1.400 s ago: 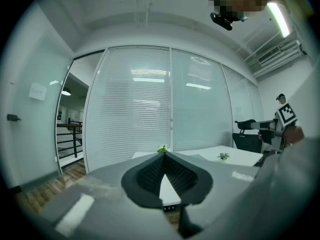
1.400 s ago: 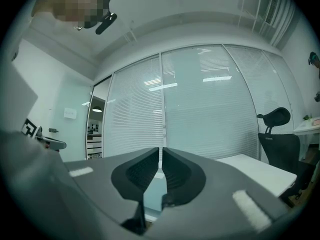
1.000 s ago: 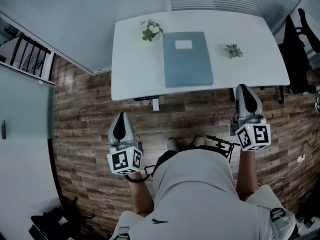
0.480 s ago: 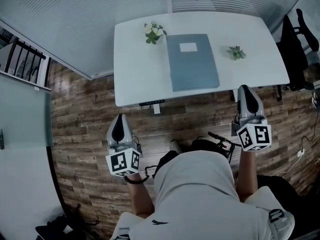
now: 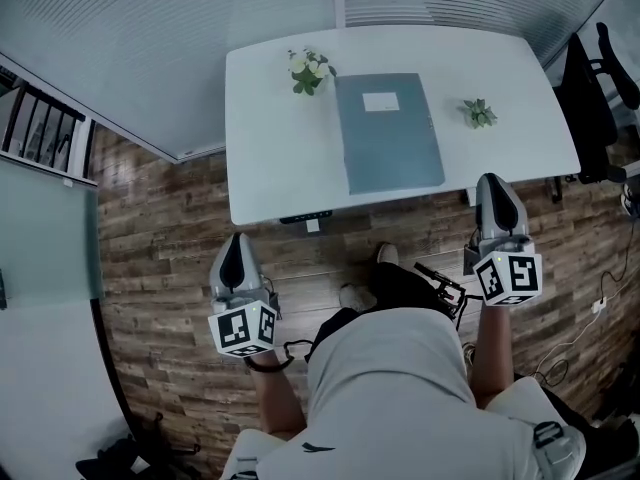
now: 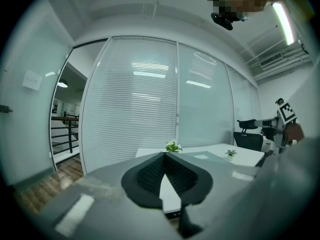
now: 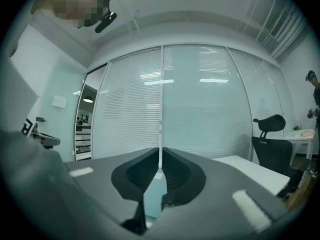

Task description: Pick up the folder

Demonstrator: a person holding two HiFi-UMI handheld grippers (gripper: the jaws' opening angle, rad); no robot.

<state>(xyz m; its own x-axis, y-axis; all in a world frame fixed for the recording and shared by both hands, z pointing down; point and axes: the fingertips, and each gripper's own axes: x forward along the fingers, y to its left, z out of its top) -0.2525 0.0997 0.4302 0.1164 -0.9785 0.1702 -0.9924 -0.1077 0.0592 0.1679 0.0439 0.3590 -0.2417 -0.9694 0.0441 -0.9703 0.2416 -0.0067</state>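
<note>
Head view, looking steeply down. A person in a light shirt (image 5: 385, 388) is standing on the near side of a white table (image 5: 265, 148), holding both forearms forward and roughly parallel. The left gripper (image 5: 238, 240) is pointing toward the table from well short of its near edge, over the floor. The right gripper (image 5: 494, 180) is pointing the same way, with its tip lying at the table's near right edge. Each gripper is carrying a cube with square black-and-white markers at its near end.

In the left gripper view, the ribbed black pads are lying together with nothing between them. In the right gripper view, the pads are likewise meeting at their tips and gripping nothing.

The folder (image 5: 390, 133), a flat grey-blue rectangle with a small white label near its far edge, is lying at the table's centre, untouched and well apart from both grippers. A small pot of white flowers (image 5: 308, 68) is standing just beside the folder's far left corner. A small green succulent (image 5: 480, 114) is standing to the folder's right. The tabletop is smooth, with rounded corners. The floor (image 5: 160, 248) is showing dark wood planks. Slatted blinds (image 5: 200, 28) are lining the far wall, and a black office chair (image 5: 600, 88) is standing at the far right.
</note>
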